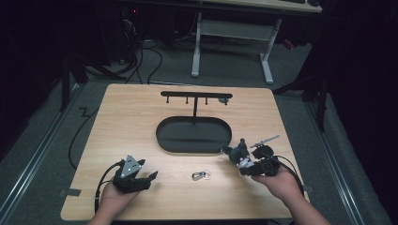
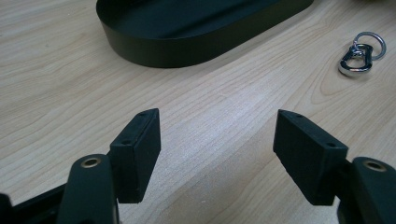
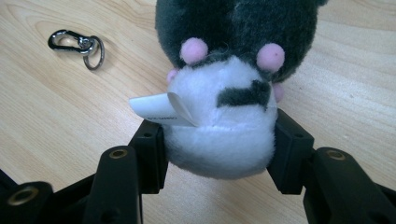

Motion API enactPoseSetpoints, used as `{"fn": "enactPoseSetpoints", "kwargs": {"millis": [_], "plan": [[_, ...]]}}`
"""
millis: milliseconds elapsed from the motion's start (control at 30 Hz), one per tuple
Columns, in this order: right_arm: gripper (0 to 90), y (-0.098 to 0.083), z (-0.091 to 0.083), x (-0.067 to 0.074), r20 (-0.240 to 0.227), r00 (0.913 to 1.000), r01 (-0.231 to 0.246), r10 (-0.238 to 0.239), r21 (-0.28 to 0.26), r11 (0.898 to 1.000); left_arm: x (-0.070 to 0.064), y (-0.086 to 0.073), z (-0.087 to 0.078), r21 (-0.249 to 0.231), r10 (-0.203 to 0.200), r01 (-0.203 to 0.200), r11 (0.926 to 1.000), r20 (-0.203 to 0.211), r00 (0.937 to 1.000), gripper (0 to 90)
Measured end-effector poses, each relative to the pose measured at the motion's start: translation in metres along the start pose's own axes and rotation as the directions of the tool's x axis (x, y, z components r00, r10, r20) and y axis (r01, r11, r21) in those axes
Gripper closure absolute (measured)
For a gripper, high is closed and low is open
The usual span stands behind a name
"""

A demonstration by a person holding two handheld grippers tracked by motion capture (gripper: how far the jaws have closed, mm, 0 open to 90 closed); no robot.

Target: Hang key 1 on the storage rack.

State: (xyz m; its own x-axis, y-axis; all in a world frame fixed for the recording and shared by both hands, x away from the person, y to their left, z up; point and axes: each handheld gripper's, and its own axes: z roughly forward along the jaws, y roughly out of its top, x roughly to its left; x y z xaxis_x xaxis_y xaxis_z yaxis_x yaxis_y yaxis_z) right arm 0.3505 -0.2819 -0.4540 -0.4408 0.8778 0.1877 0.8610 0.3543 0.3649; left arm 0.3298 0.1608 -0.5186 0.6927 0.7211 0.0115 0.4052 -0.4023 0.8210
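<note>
Item: plush toy (image 3: 224,93), clamped by its white base in my right gripper (image 3: 219,149) for carrying; left gripper (image 2: 217,154), jaws apart, empty, parked short of the key clip (image 2: 360,55).

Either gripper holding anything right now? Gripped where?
The right gripper clamps the plush toy across its white lower body, one pad each side. The left gripper is open, holding nothing.

Left gripper (image 1: 151,177) rests low, jaws spread wide; right gripper (image 1: 238,161) (tilted inward) has its 2 jaws clamped.
</note>
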Motion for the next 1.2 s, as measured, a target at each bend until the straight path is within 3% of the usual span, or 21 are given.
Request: {"fn": "enactPoseSetpoints", "kwargs": {"millis": [667, 1200], "plan": [[47.9, 0.018, -0.028, 0.002, 0.009, 0.9998, 0.017, -0.017, -0.030, 0.999, -0.001, 0.000, 0.000, 0.008, 0.011, -0.011, 0.9999, 0.006, 0.9999, 33.5], [47.9, 0.049, -0.045, 0.003, -0.022, 0.9996, 0.016, -0.017, -0.047, 0.999, -0.002, -0.001, -0.001, 0.008, 0.019, -0.019, 0.9998, 0.012, 0.9998, 34.1]]}}
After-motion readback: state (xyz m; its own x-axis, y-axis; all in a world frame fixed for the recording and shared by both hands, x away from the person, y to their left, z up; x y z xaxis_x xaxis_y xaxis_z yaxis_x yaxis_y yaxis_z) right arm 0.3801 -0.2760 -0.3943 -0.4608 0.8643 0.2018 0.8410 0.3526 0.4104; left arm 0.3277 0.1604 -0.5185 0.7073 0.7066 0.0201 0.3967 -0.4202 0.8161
